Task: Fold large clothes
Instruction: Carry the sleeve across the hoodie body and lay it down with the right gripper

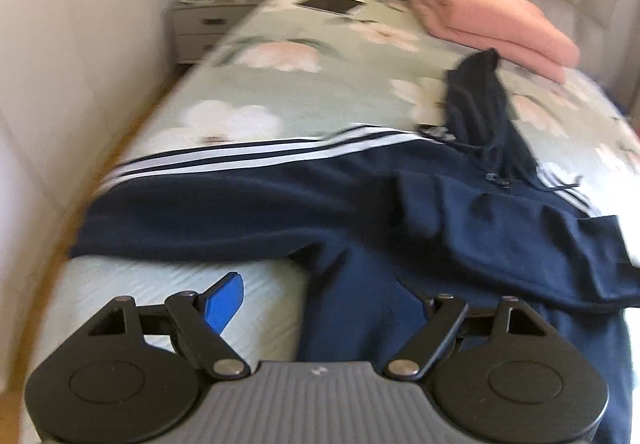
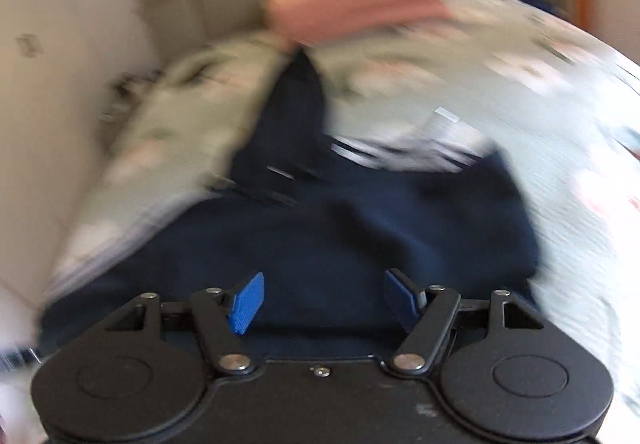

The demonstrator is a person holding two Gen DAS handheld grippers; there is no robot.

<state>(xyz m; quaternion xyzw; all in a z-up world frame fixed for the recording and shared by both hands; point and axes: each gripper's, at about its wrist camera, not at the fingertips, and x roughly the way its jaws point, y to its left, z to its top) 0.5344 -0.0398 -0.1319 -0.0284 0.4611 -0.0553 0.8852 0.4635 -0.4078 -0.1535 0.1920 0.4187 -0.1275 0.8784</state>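
A navy hoodie [image 1: 360, 199] with white sleeve stripes lies spread across the bed [image 1: 248, 83] on the floral cover, one sleeve stretched toward the bed's left edge, the hood [image 1: 480, 99] pointing at a folded pink blanket [image 1: 492, 19] near the headboard. The left claw [image 1: 316, 304] is released — jaws wide apart, one blue pad [image 1: 224, 304] over bare cover, the other over the hoodie's lower part. The right claw [image 2: 326, 300] is released too, poised over the navy cloth [image 2: 320, 228] — that view is heavily blurred. A nightstand [image 1: 204, 23] stands beside the bed.
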